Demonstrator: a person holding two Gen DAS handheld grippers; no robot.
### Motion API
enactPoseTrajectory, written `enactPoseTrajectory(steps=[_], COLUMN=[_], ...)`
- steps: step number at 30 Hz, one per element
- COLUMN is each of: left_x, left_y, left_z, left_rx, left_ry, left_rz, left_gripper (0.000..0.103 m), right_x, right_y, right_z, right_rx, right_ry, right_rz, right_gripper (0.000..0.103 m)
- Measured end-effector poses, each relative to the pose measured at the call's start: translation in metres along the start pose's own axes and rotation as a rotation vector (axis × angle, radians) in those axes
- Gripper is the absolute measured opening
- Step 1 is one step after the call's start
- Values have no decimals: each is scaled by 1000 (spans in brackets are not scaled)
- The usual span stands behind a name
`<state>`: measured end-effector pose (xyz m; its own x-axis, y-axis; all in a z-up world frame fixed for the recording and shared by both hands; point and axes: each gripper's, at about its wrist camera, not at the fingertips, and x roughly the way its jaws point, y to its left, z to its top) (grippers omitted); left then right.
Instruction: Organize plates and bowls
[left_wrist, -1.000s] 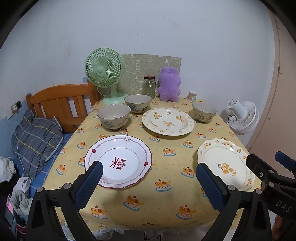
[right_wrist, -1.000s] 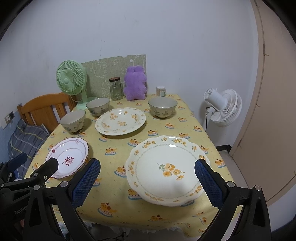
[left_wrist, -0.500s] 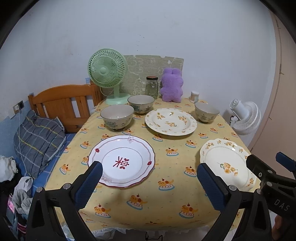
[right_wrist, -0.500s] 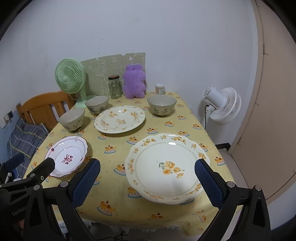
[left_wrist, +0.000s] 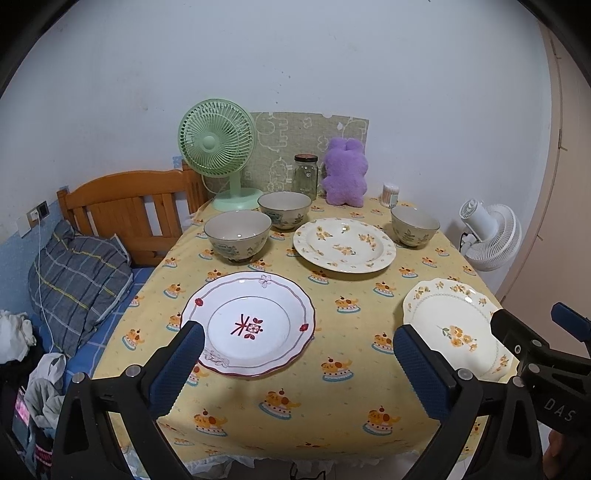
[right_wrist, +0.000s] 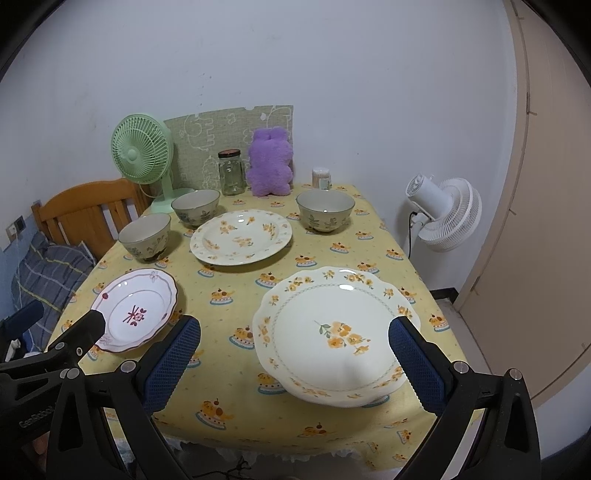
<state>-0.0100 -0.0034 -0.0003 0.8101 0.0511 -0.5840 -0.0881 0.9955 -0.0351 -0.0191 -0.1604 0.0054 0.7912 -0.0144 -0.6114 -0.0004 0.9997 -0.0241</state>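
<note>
Three plates and three bowls sit on a yellow tablecloth. A white plate with a red mark (left_wrist: 248, 324) (right_wrist: 136, 309) lies front left, just beyond my open left gripper (left_wrist: 295, 354). A scalloped plate with orange flowers (right_wrist: 338, 334) (left_wrist: 456, 328) lies front right, between the open fingers of my right gripper (right_wrist: 294, 349). A third floral plate (left_wrist: 344, 244) (right_wrist: 241, 236) lies mid-table. Two bowls (left_wrist: 238, 235) (left_wrist: 284, 209) stand at the left back. Another bowl (left_wrist: 415, 225) (right_wrist: 325, 210) stands at the right back. Neither gripper holds anything.
Along the wall stand a green desk fan (left_wrist: 218, 155), a glass jar (left_wrist: 306, 176), a purple plush toy (left_wrist: 346, 177) and a small container of swabs (left_wrist: 390, 195). A wooden bed frame (left_wrist: 125, 210) with a pillow is left of the table. A white floor fan (right_wrist: 445, 212) stands to the right.
Both gripper views have drifted slightly back and to the left, so the table sits a little farther off. Nothing on the table has moved; both grippers stay open.
</note>
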Motion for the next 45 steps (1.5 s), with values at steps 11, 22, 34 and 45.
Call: enactPoseTrajectory(steps=[11,22,34,45], left_x=[8,26,82,135], left_y=[19,19,-43,-113], left_z=[9,21,22,28], left_rx=[21,70,141,109], left_ry=[7,29,122,222], left_rz=[-29,-87,-84,-83], left_gripper=[102,101,93,87], right_x=[-1,3,52,123], right_y=[17,29,-13,-89], right_z=[2,16,23,39], right_rx=[-3,28,52,33], right_ry=[0,44,100,192], right_rz=[-39,-119,-130,-85], right_gripper=[103,101,97,93])
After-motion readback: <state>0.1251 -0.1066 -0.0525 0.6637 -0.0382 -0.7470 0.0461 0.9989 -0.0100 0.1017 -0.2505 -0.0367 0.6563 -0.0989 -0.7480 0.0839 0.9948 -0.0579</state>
